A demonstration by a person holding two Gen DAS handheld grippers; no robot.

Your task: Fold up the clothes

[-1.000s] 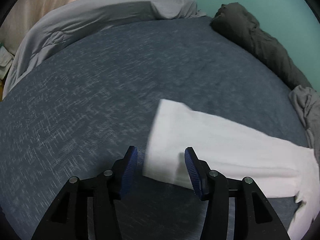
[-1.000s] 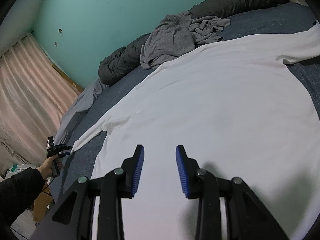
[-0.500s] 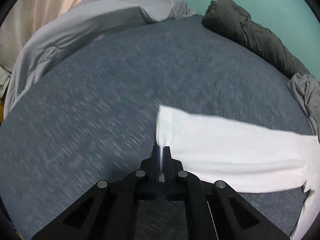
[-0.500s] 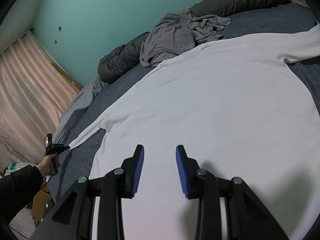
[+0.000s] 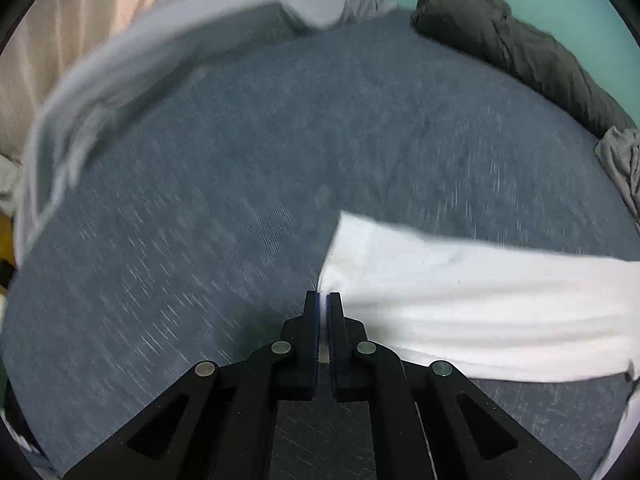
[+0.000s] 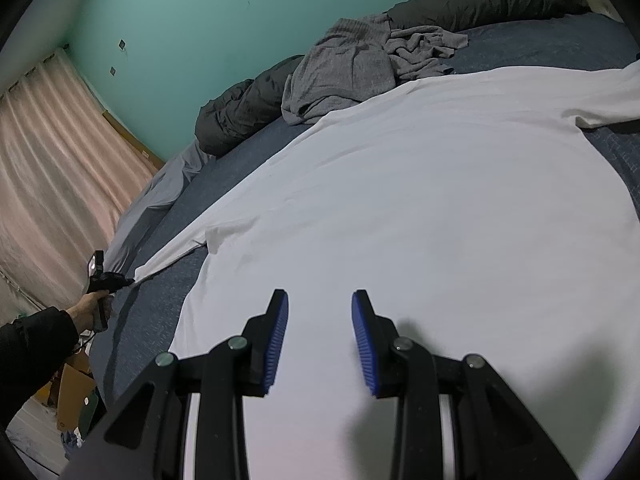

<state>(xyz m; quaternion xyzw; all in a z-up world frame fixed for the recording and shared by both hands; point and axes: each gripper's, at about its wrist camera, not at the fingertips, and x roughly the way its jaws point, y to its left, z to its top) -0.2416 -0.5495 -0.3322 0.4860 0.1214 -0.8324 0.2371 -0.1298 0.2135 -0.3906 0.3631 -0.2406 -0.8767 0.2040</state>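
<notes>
A white long-sleeved shirt (image 6: pixel 420 208) lies spread flat on the blue bed (image 6: pixel 160 320). Its left sleeve (image 5: pixel 460 304) stretches across the bedspread in the left wrist view, bunched into folds near the cuff. My left gripper (image 5: pixel 323 300) is shut on the cuff end of that sleeve and holds it slightly off the bed. In the right wrist view the same gripper (image 6: pixel 120 280) appears small at the far left, held by a hand in a dark sleeve. My right gripper (image 6: pixel 320 304) hovers open over the shirt's body, nothing between its blue pads.
A grey crumpled garment (image 6: pixel 352 64) and a dark rolled duvet (image 6: pixel 248 112) lie along the teal wall. A light grey sheet (image 5: pixel 160 52) is heaped at the bed's far left edge by the pink curtain (image 6: pixel 48 160). Cardboard boxes (image 6: pixel 72 400) sit on the floor.
My left gripper went from open around the sleeve cuff to shut on it, and now pulls it, wrinkling the sleeve. The right gripper has stayed open and still.
</notes>
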